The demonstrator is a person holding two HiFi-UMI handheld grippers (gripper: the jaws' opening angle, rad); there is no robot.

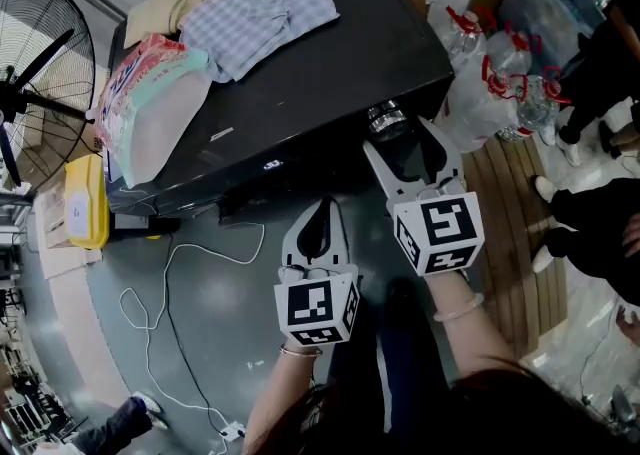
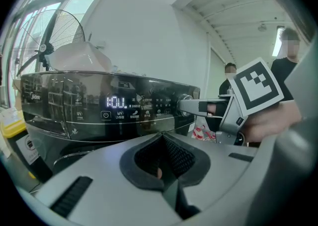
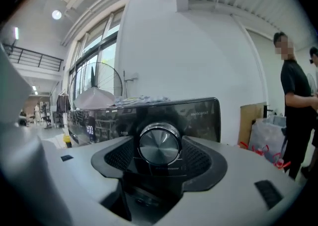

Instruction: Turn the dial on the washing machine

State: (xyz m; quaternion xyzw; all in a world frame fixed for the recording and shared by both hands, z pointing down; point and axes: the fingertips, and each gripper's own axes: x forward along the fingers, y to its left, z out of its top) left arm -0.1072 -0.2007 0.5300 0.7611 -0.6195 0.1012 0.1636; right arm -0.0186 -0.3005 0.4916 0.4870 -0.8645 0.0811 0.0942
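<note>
The right gripper [image 1: 404, 148] stands spread around the dial [image 3: 159, 144], mid-frame in its own view, its pads apparently not pressing. I'd close squarely on the rim, then roll gently. The left gripper [image 1: 322, 208] is closed and empty.

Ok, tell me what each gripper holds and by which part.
Nothing looks gripped. The jaws of the right gripper stand open either side of the dial, at its rim, pads apparently not pressing. The left gripper is shut and empty.
</note>
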